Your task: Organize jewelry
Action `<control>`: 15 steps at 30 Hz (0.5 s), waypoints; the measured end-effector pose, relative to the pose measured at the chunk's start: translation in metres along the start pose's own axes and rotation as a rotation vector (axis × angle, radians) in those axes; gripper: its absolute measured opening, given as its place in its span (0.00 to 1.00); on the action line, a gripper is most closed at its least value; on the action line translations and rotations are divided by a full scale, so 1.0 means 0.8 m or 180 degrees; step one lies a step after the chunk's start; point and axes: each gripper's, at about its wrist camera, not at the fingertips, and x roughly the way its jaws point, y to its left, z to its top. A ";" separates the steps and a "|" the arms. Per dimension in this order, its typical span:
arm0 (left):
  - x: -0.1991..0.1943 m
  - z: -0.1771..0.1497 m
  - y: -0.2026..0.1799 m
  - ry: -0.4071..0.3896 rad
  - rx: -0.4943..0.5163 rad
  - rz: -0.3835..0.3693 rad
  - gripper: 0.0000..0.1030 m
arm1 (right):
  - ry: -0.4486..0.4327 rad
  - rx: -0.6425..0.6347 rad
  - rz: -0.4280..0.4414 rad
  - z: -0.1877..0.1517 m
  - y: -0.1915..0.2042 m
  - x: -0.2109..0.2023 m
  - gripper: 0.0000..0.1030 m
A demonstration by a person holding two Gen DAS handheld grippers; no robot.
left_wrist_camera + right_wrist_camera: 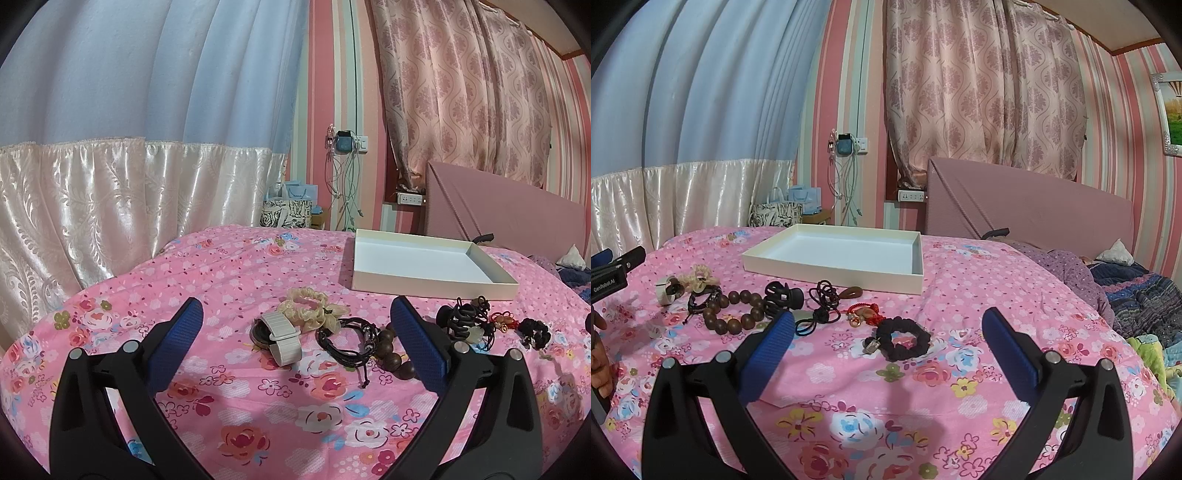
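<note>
Jewelry lies in a row on the pink floral bedspread. In the left wrist view, a white-strap watch point(277, 336), a beige scrunchie point(310, 306), a black cord bracelet point(349, 341) and wooden beads point(397, 352) lie just beyond my open, empty left gripper point(297, 314). In the right wrist view, a black scrunchie with a charm point(903, 339) lies between the fingers of my open, empty right gripper point(888, 323). Left of it are a red charm point(862, 314), black hair ties point(822, 304), a black claw clip point(783, 295) and the wooden beads point(735, 310). An empty white tray point(827, 273) sits behind them.
A pink headboard point(1034, 206) and rumpled dark bedding point(1137, 295) are at the right. Curtains hang behind the bed, with paper bags point(783, 210) and hanging cables point(846, 184) at the wall. The left gripper's body point(613, 273) shows at the right wrist view's left edge.
</note>
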 end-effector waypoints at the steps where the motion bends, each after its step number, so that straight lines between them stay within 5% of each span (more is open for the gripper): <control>1: -0.001 0.000 0.000 0.0000 -0.0003 -0.0001 0.97 | -0.0003 -0.0001 -0.0001 0.000 -0.001 0.000 0.98; 15: -0.003 0.003 0.005 -0.0006 -0.0033 -0.0013 0.97 | 0.0005 -0.0004 0.0002 0.000 0.000 0.000 0.98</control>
